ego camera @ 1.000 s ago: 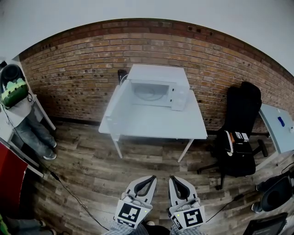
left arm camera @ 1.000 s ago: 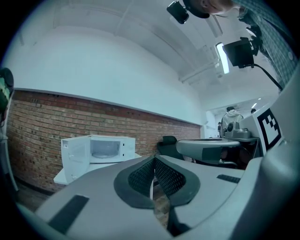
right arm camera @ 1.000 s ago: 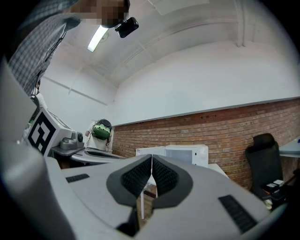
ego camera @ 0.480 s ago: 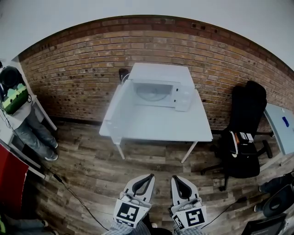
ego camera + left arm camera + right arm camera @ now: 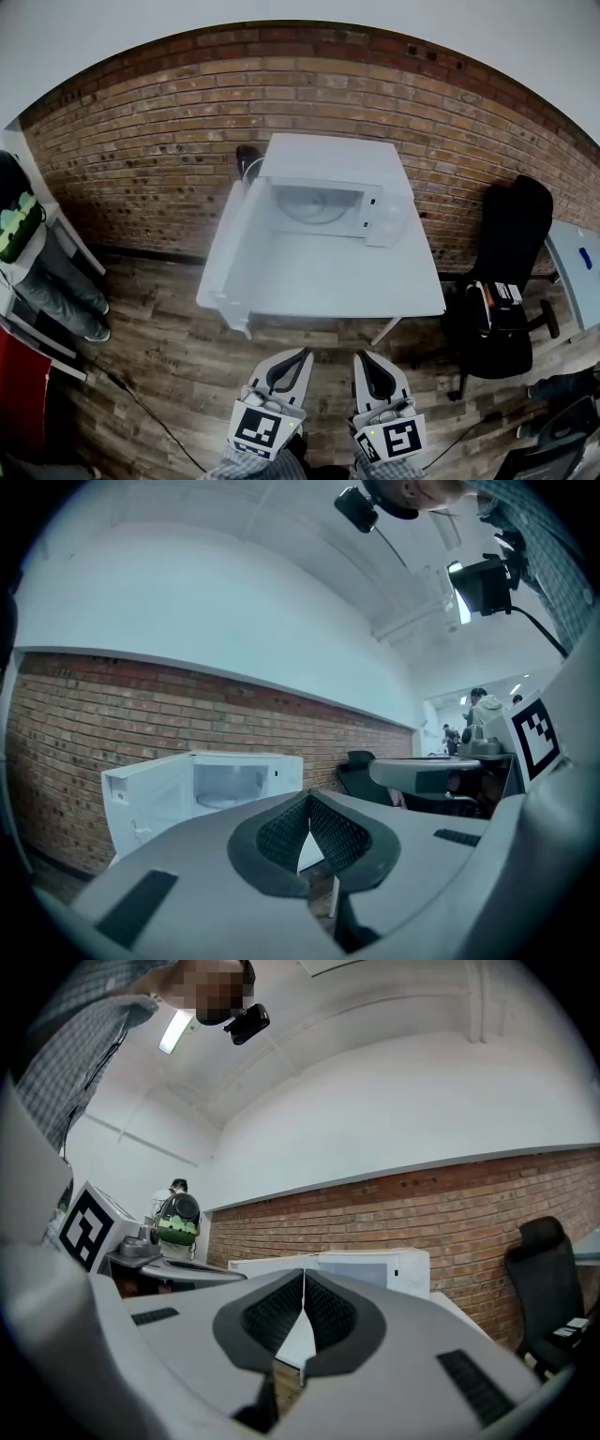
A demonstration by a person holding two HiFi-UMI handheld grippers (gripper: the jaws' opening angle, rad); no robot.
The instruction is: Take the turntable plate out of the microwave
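Observation:
A white microwave (image 5: 328, 173) stands at the back of a white table (image 5: 319, 281) against the brick wall, with its door (image 5: 230, 248) swung open to the left. The round glass turntable plate (image 5: 314, 208) lies inside the open cavity. My left gripper (image 5: 302, 354) and right gripper (image 5: 362, 357) are side by side at the bottom of the head view, over the floor short of the table's front edge, both shut and empty. The left gripper view shows the open microwave (image 5: 230, 785) beyond my shut left gripper (image 5: 308, 797). My shut right gripper (image 5: 303, 1275) points level at the microwave (image 5: 366, 1269).
A black office chair (image 5: 502, 281) stands right of the table. A person's legs (image 5: 56, 286) and a white desk are at the left. A cable (image 5: 141, 408) runs across the wooden floor. A blue-topped table corner (image 5: 577, 267) is at far right.
Both grippers and the head camera have moved toward the table; the table and microwave appear larger and closer. Both grippers stayed shut.

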